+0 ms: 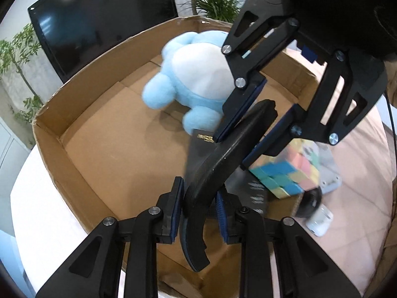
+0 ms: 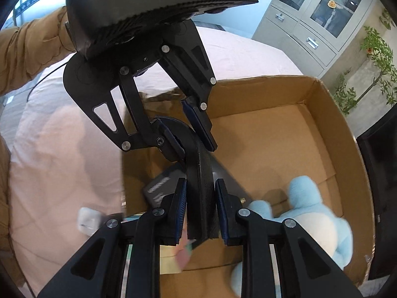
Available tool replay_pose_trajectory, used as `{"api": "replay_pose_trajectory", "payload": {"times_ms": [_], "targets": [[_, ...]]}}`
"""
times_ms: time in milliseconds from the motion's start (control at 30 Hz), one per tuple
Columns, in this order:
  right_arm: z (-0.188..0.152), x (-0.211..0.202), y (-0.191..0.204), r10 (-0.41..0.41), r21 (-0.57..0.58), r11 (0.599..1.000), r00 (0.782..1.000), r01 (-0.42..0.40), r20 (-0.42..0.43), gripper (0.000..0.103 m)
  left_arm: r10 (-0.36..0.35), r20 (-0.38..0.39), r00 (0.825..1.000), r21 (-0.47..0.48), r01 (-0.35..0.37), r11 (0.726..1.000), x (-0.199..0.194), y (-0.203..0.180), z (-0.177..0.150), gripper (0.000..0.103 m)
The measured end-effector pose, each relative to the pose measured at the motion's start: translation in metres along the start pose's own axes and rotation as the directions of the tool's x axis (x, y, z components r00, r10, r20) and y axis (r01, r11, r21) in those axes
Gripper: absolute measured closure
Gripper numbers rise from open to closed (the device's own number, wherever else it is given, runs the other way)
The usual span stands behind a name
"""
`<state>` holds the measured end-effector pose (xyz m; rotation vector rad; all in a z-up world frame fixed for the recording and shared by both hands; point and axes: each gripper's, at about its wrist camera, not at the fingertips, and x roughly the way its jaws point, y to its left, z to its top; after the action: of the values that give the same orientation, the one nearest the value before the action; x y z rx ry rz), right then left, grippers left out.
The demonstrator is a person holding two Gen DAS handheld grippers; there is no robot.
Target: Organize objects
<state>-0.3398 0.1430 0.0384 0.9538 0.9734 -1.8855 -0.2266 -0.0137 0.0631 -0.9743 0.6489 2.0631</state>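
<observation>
My left hand-held gripper (image 1: 199, 211) pinches one end of the curved black piece (image 1: 223, 164); my right hand-held gripper (image 2: 200, 213) pinches the other; it hangs over the cardboard box (image 1: 82, 94), near the blue plush toy (image 1: 188, 74).

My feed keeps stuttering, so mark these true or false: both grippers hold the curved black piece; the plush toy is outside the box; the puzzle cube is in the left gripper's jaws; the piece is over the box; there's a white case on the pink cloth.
1. Both the left gripper and right gripper hold the curved black piece: true.
2. The blue plush toy is outside the cardboard box: false, it lies inside.
3. The puzzle cube is in the left gripper's jaws: false, they grip the black piece.
4. The piece is over the box: true.
5. A small white case lies on the pink cloth: true.
</observation>
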Motion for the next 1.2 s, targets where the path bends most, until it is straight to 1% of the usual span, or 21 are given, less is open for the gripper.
{"api": "replay_pose_trajectory", "payload": {"times_ms": [67, 133, 167, 233, 267, 300, 333, 367, 433, 533, 633, 667, 733, 800, 867, 967, 1033, 1100, 1167, 1200], "targets": [[0.002, 0.007, -0.007, -0.009, 0.001, 1.000, 1.000, 0.009, -0.017, 0.083, 0.010, -0.010, 1.000, -0.016, -0.011, 1.000, 0.009, 0.010, 0.001, 0.079], [0.003, 0.018, -0.012, -0.028, -0.003, 1.000, 0.999, 0.027, -0.041, 0.083, 0.043, -0.030, 0.999, -0.024, -0.044, 0.999, 0.019, 0.017, 0.001, 0.079], [0.002, 0.021, -0.013, -0.035, -0.001, 0.999, 0.999, 0.035, -0.037, 0.083, 0.059, -0.040, 0.997, -0.030, -0.060, 0.998, 0.023, 0.019, 0.001, 0.075], [0.001, 0.022, -0.015, -0.031, 0.014, 0.999, 0.999, 0.031, -0.020, 0.083, 0.059, -0.025, 0.998, -0.063, -0.060, 0.996, 0.020, 0.023, 0.002, 0.075], [0.000, 0.021, -0.015, -0.046, 0.023, 0.999, 0.999, 0.046, -0.015, 0.082, 0.083, -0.020, 0.996, -0.065, -0.085, 0.994, 0.018, 0.023, 0.002, 0.064], [-0.002, 0.020, -0.015, -0.068, 0.028, 0.997, 0.998, 0.068, -0.013, 0.080, 0.114, -0.014, 0.993, -0.067, -0.114, 0.991, 0.015, 0.023, 0.001, 0.037], [-0.005, 0.018, -0.015, -0.086, 0.034, 0.996, 0.996, 0.086, -0.008, 0.070, 0.137, 0.000, 0.991, -0.066, -0.137, 0.988, 0.010, 0.021, 0.000, 0.023], [-0.007, 0.015, -0.015, -0.100, 0.042, 0.994, 0.995, 0.100, -0.001, 0.057, 0.160, 0.016, 0.987, -0.064, -0.159, 0.985, 0.005, 0.018, -0.002, 0.015], [-0.012, 0.004, -0.013, -0.128, 0.074, 0.989, 0.991, 0.126, 0.030, 0.049, 0.173, 0.025, 0.985, -0.073, -0.171, 0.983, -0.003, 0.015, -0.005, 0.015], [-0.022, -0.021, -0.013, -0.138, 0.148, 0.981, 0.986, 0.123, 0.096, 0.048, 0.202, 0.050, 0.978, -0.096, -0.196, 0.976, -0.021, 0.009, -0.010, 0.015], [-0.038, -0.052, -0.002, -0.171, 0.202, 0.970, 0.973, 0.138, 0.156, 0.047, 0.231, 0.093, 0.969, -0.118, -0.219, 0.968, -0.048, -0.004, -0.017, 0.015], [-0.047, -0.066, 0.009, -0.189, 0.226, 0.963, 0.966, 0.147, 0.176, 0.047, 0.228, 0.120, 0.966, -0.127, -0.213, 0.969, -0.062, -0.014, -0.022, 0.015], [-0.061, -0.085, 0.032, -0.194, 0.249, 0.958, 0.958, 0.140, 0.209, 0.047, 0.216, 0.151, 0.965, -0.114, -0.200, 0.973, -0.078, -0.035, -0.029, 0.015], [-0.077, -0.097, 0.061, -0.194, 0.260, 0.956, 0.956, 0.134, 0.219, 0.046, 0.184, 0.172, 0.968, -0.071, -0.174, 0.982, -0.091, -0.071, -0.040, 0.015], [-0.096, -0.103, 0.089, -0.190, 0.280, 0.952, 0.957, 0.124, 0.219, 0.046, 0.142, 0.177, 0.974, -0.020, -0.141, 0.990, -0.093, -0.105, -0.051, 0.015], [-0.131, -0.096, 0.122, -0.151, 0.321, 0.943, 0.974, 0.091, 0.169, 0.045, 0.068, 0.150, 0.986, 0.043, -0.075, 0.996, -0.084, -0.161, -0.065, 0.015], [-0.149, -0.087, 0.133, -0.110, 0.339, 0.939, 0.984, 0.056, 0.142, 0.045, 0.025, 0.125, 0.992, 0.064, -0.033, 0.997, -0.072, -0.182, -0.069, 0.015], [-0.167, -0.079, 0.140, -0.093, 0.359, 0.932, 0.989, 0.047, 0.111, 0.045, -0.032, 0.091, 0.995, 0.074, 0.025, 0.997, -0.056, -0.200, -0.068, 0.015], [-0.182, -0.074, 0.138, -0.053, 0.392, 0.920, 0.992, 0.005, 0.111, 0.045, -0.054, 0.074, 0.996, 0.073, 0.049, 0.996, -0.041, -0.216, -0.064, 0.015], [-0.191, -0.072, 0.136, -0.034, 0.414, 0.910, 0.992, -0.018, 0.118, 0.045, -0.081, 0.071, 0.994, 0.062, 0.076, 0.995, -0.034, -0.222, -0.062, 0.015]]}}
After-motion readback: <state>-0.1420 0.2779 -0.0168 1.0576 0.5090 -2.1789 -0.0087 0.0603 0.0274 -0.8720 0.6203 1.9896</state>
